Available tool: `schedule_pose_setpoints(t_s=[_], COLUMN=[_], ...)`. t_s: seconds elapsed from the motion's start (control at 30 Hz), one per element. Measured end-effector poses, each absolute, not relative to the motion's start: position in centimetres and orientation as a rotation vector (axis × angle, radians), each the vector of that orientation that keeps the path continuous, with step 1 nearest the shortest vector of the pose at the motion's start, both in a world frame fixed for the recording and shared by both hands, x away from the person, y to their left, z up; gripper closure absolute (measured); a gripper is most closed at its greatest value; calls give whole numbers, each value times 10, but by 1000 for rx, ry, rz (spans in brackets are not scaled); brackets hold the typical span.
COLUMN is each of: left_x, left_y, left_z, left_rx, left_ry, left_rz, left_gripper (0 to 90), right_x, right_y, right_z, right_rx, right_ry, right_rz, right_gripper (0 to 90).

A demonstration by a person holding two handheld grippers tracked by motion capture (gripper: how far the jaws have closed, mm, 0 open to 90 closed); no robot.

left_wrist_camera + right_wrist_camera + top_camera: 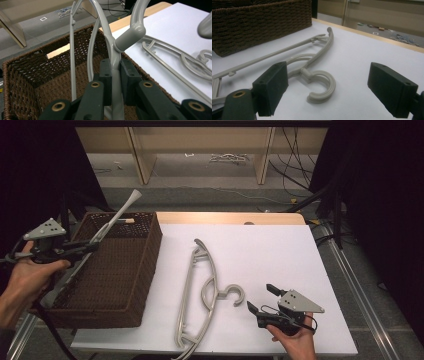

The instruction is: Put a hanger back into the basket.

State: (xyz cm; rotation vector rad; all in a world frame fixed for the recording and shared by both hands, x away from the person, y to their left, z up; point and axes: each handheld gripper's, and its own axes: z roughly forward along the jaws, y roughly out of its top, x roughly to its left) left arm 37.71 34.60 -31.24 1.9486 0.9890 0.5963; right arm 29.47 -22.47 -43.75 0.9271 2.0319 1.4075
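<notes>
Over the brown wicker basket (135, 270) at the table's left, my left gripper (92, 246) is shut on a grey plastic hanger (117, 215). That hanger is tilted, with its far end above the basket's back rim. In the left gripper view the jaws clamp the hanger's neck (115, 75) just below its hook, above the basket (25, 75). A second grey hanger (214, 272) lies flat on the white table (270, 250), hook pointing right. My right gripper (262, 298) stands open just right of that hook (322, 85), touching nothing.
A pale wooden piece (127, 220) lies at the back of the basket. Beyond the table's far edge are a grey floor, wooden legs (140, 155) and cables. Dark curtains flank both sides.
</notes>
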Motion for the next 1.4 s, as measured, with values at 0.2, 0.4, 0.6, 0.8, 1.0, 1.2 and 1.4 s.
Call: schedule_pose_setpoints(t_s=[0.2,0.4,0.6,0.8,1.0,1.2,1.4], left_x=[377,382,381,384,392,398,401], left_y=[344,348,350,347,346,335,329], left_z=[-320,-331,-348,-357,-365,-378,-388], left_rx=[2001,2095,2083,2119,2202,2234,2238], left_ry=[958,962,980,1006,1019,1055,1087], left_rz=[582,580,544,528,519,484,480], left_gripper=[807,806,804,801,798,788,774], right_x=[295,295,295,295,295,294,295], right_y=[-225,-225,-223,-223,-223,-223,-224], right_z=[-437,-437,-439,-439,-438,-438,-437], right_rx=[929,925,937,937,936,929,921], right_ry=[2034,2035,2039,2032,2033,2039,2038], right_rz=[1405,1404,1420,1421,1422,1420,1402], right_gripper=[176,176,177,176,176,177,176])
